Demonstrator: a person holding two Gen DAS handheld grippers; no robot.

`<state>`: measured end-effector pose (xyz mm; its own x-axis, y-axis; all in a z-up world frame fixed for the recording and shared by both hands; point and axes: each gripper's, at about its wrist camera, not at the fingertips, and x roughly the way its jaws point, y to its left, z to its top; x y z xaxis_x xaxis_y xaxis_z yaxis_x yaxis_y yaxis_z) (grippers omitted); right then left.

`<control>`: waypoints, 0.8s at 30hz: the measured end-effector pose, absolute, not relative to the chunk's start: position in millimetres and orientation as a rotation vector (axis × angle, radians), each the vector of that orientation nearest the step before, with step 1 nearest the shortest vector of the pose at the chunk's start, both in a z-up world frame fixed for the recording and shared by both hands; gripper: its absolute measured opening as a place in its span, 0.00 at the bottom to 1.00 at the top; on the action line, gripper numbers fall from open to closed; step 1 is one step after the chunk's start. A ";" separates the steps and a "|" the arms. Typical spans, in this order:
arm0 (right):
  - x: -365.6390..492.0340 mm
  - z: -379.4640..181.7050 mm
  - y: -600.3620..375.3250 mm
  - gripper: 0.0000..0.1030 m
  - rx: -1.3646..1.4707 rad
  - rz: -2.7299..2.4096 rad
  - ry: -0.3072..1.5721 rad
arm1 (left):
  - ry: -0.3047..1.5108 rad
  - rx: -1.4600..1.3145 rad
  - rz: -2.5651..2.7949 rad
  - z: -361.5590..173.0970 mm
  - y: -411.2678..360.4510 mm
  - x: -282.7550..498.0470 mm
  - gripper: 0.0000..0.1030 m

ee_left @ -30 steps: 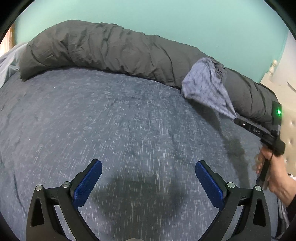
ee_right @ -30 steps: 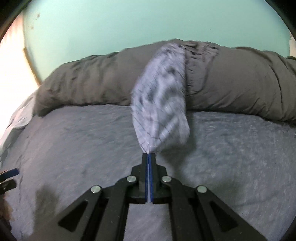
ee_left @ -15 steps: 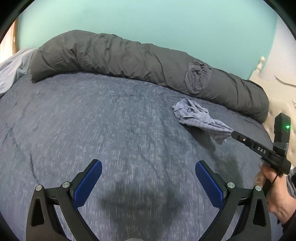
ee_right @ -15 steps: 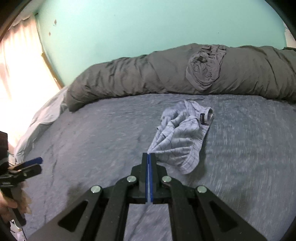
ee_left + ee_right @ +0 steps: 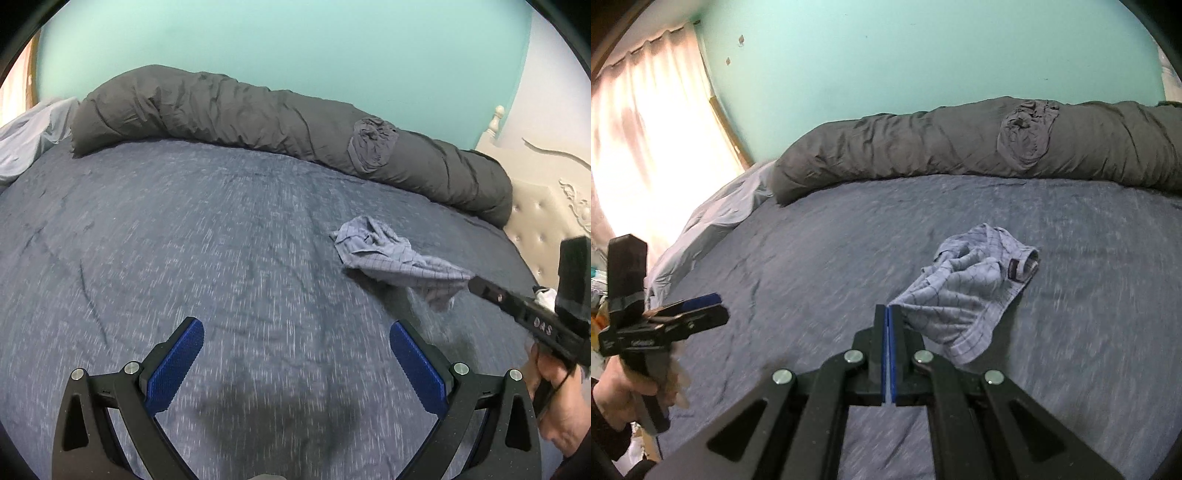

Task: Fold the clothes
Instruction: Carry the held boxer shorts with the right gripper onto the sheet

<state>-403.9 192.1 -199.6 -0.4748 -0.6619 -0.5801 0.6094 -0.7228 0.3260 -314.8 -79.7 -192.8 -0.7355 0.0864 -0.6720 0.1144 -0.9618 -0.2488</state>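
I'm gripping the checked shorts [image 5: 971, 295] by one thin edge in the right tongs [image 5: 888, 314]; they could slip free. My left tongs [image 5: 295, 354] are hanging open, empty.

Rolled grey duvet [image 5: 229, 110] along far edge of blue bedspread [image 5: 184, 240], against teal wall [image 5: 295, 48]. Cream tufted headboard [image 5: 535, 206] at right. Lit curtain [image 5: 646, 147] at left.

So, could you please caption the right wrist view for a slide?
Right tool shut on checked shorts lying on the blue bed.
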 end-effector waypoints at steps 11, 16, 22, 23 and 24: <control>-273.8 -181.6 180.1 0.00 0.900 -2.151 -0.120 | 0.414 1.122 -2.871 -174.7 -81.2 -215.7 1.00; -225.7 -174.6 174.6 0.00 0.904 -2.112 -0.160 | 0.395 1.151 -2.844 -169.9 -83.9 -172.7 1.00; -178.0 -175.7 163.0 0.00 0.917 -2.040 -0.162 | 0.406 1.143 -2.836 -163.9 -86.9 -137.2 1.00; -172.3 -177.7 161.6 0.00 0.920 -2.028 -0.169 | 0.424 1.134 -2.835 -163.4 -88.8 -131.8 1.00; -167.4 -180.7 160.6 0.00 0.924 -2.016 -0.184 | 0.444 1.127 -2.831 -163.9 -91.1 -126.5 1.00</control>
<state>-167.4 160.6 -180.7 -0.3311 -0.7739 -0.5399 0.6637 -0.5977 0.4498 -126.5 -91.1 -163.9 -0.7302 0.0481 -0.6815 0.1629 -0.9565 -0.2421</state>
